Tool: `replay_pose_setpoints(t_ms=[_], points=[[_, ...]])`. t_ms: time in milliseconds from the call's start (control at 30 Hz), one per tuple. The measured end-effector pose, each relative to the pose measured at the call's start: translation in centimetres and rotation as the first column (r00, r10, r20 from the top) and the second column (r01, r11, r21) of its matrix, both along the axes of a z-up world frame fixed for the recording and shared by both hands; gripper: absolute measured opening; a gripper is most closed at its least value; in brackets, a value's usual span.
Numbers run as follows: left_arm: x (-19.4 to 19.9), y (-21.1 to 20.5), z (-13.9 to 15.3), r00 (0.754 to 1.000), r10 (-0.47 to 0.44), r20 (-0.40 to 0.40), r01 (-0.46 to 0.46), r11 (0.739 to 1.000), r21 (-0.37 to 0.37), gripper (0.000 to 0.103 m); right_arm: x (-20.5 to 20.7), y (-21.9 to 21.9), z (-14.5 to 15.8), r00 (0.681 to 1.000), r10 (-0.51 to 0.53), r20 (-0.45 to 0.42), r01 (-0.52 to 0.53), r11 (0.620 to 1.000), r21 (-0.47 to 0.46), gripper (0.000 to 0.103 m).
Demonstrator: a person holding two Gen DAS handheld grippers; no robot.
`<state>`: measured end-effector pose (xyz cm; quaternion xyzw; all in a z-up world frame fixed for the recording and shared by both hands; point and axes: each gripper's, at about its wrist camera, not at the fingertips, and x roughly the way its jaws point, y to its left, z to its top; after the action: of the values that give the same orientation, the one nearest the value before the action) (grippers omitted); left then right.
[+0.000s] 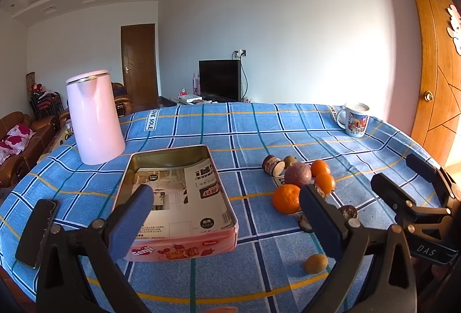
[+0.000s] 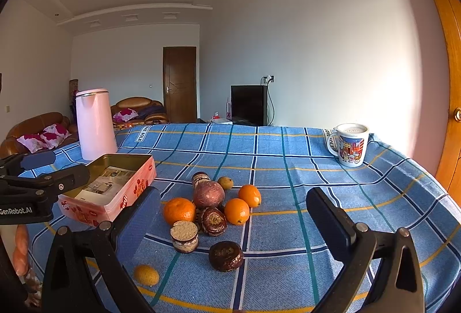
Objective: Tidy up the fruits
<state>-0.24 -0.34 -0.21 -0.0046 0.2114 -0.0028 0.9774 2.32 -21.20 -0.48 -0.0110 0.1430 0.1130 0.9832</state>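
Both tongs, left point(image 1: 227, 206) and right point(image 2: 233, 209), gape empty; three oranges point(image 2: 179, 210), one purple fruit point(image 2: 208, 194), one pink tin point(image 2: 115, 192) on the bench point(image 2: 374, 197).

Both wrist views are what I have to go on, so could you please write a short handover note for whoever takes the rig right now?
Left gripper: open, empty, hovering over the pink tin.
Right gripper: open, empty, facing the fruit pile.
The tin holds only a printed paper liner; no fruit is in it.
Large orange, two small oranges, purple fruit and dark brown pieces sit clustered on the blue cloth, right of the tin. One small yellow-brown fruit lies apart, nearer the grippers.
Done: nothing visible.
Left: all fruit, presumably into the tin.
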Motion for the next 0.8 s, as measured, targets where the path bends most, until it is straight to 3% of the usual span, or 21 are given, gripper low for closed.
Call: replay_pose_setpoints(t_ms=[800], points=[[0.0,0.13,-0.09,1.0,0.001,-0.004,-0.001,1.0,-0.007,0.103,-0.36,0.62,-0.08,1.0,0.014,-0.003,-0.014,1.0,-0.01,0.102]])
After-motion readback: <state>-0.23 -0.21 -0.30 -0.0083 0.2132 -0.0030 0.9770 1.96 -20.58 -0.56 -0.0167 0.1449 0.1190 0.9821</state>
